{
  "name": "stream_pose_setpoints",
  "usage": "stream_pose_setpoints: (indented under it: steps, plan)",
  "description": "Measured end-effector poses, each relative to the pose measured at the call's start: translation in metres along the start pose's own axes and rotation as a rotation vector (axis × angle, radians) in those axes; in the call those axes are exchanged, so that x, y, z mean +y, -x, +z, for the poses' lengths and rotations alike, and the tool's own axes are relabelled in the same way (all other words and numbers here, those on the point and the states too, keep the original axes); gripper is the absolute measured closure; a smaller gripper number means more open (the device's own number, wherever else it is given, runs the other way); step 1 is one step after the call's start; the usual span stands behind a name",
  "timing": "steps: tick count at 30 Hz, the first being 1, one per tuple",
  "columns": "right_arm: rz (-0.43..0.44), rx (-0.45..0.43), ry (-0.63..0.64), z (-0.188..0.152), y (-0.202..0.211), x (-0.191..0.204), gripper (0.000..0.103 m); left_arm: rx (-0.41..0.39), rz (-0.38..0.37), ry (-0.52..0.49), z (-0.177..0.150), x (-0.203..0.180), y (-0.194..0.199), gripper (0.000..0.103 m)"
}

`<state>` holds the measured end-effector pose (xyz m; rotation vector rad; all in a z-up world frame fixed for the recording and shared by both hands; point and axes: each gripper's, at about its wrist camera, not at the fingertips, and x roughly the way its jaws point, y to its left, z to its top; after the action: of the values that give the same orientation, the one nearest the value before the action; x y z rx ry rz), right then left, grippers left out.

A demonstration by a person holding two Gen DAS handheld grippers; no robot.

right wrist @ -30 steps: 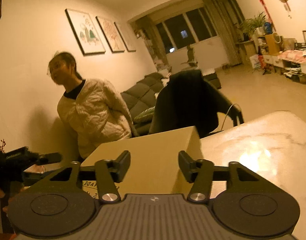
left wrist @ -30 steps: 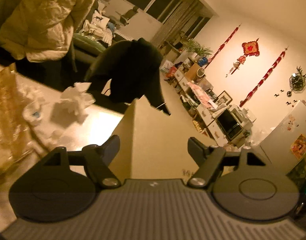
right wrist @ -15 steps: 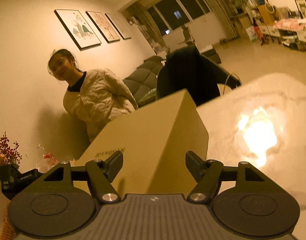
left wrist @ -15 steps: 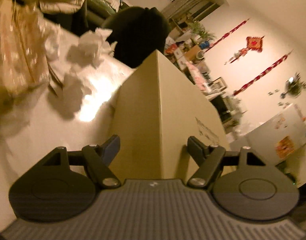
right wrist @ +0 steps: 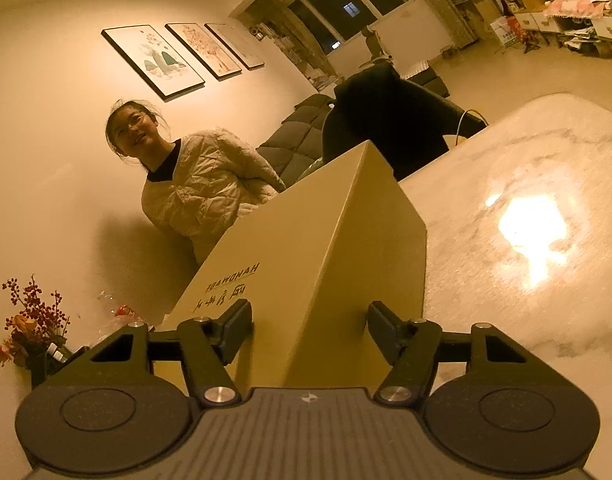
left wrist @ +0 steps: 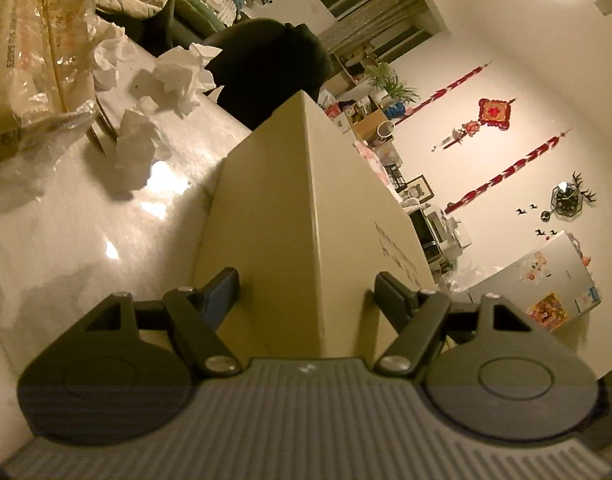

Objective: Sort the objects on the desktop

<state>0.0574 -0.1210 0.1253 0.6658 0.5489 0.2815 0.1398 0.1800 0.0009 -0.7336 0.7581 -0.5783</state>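
A tan cardboard box (left wrist: 274, 200) with printed lettering lies on the glossy white table (left wrist: 86, 220). My left gripper (left wrist: 306, 286) straddles one long edge at its near end, one finger on each adjoining face, shut on the box. From the opposite end, my right gripper (right wrist: 307, 312) straddles an edge of the same box (right wrist: 306, 240) beside the lettering. Its jaws are closing, with the box edge between them and the pads against its faces. The box's near ends are hidden under the gripper bodies.
Crumpled tissues (left wrist: 182, 76) and a plastic-wrapped package (left wrist: 30, 60) lie on the table left of the box. A chair draped in a dark coat (right wrist: 385, 120) stands at the far edge. A person in a quilted jacket (right wrist: 202, 192) stands behind the box; dried flowers (right wrist: 30, 328) sit left.
The box has come down from the air towards the tabletop with both grippers on it. Both views have rolled. The right fingers spread wider than a second ago, then narrowed slightly.
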Motion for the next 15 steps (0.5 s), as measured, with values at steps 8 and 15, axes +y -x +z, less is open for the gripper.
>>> stream_pose_setpoints:
  steps: [8, 15]
  plan:
    - [-0.024, -0.032, -0.009, 0.004, 0.007, -0.011, 0.035, -0.03, 0.015, -0.027, -0.012, -0.016, -0.014, 0.029]
    - [-0.033, -0.049, -0.035, 0.013, 0.012, -0.027, 0.037, -0.038, 0.02, -0.029, -0.016, -0.026, -0.029, 0.029]
